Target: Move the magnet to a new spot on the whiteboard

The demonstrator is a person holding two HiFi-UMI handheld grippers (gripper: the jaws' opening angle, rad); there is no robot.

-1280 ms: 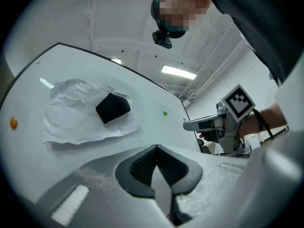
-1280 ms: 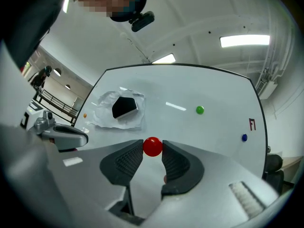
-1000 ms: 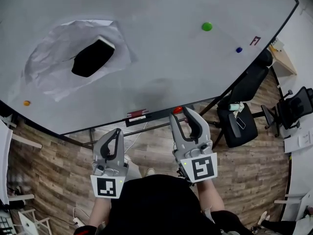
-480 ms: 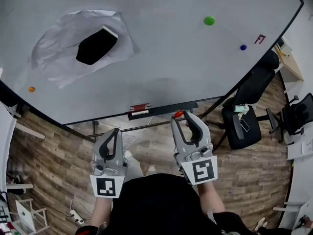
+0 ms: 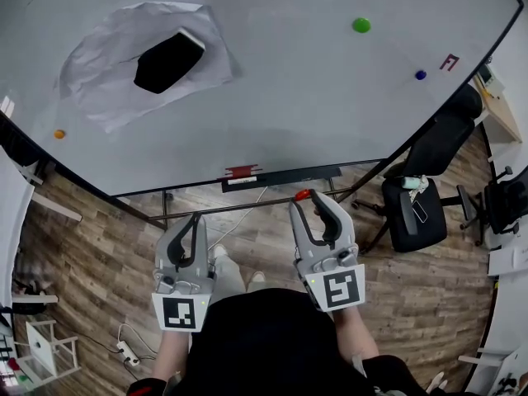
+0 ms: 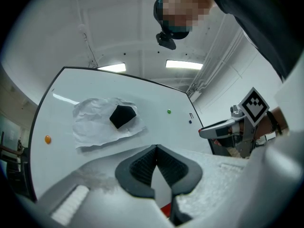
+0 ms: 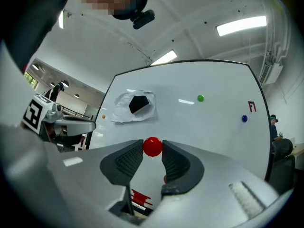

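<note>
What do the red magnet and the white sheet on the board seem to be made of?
Red magnet: probably plastic, smooth with a soft sheen, evenly coloured. White sheet: likely thin matte paper, since it is crumpled with sharp creases.

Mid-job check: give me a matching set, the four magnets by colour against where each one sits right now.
Things:
1 red magnet
2 green magnet
3 blue magnet
4 orange magnet

Places:
A near the left edge of the whiteboard
B just beside the red mark
C between the jaws of the right gripper
D on bare board, well left of the red mark

Pairs: 1-C, 2-D, 3-B, 4-A
</note>
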